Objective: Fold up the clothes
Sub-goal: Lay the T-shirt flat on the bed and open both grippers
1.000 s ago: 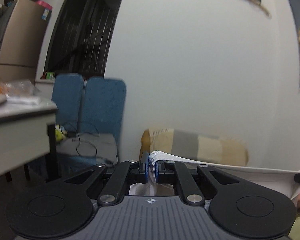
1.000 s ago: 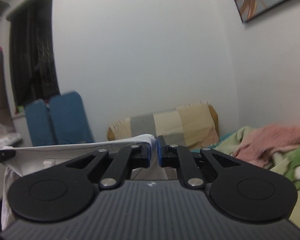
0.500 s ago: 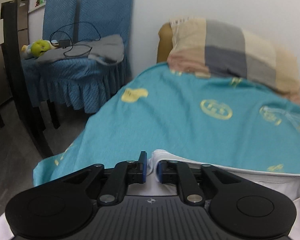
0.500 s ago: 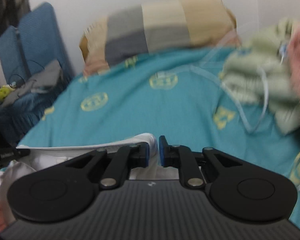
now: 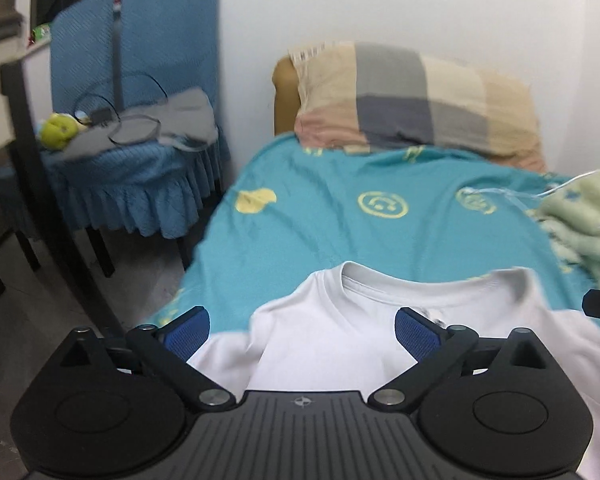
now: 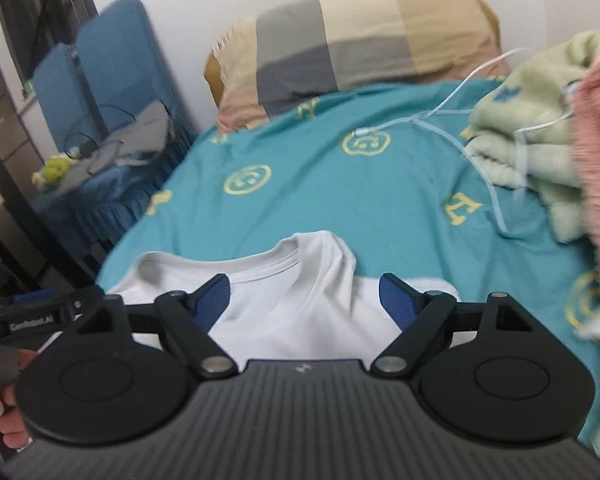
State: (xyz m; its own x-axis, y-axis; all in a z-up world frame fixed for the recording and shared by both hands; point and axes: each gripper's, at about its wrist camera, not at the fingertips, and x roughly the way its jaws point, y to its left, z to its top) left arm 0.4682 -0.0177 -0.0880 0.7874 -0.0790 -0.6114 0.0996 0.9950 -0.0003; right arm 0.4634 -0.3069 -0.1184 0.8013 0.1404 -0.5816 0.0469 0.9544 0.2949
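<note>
White cotton T-shirt (image 5: 340, 340) lies flat on the teal patterned bed sheet (image 5: 340, 232), collar toward the pillow.
Left gripper (image 5: 302, 330) and right gripper (image 6: 305, 300) fingers spread wide, empty; risk: a regrasp catching one layer only would skew the fold.

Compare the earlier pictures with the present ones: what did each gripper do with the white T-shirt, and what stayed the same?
Both let go. The left gripper and right gripper, earlier shut on the white cotton T-shirt held up taut, now stand open above it. The shirt came down and lies collar-forward on the teal patterned bedsheet. Unchanged since half a second ago: the checked pillow at the headboard and the blue-covered chairs beside the bed.
</note>
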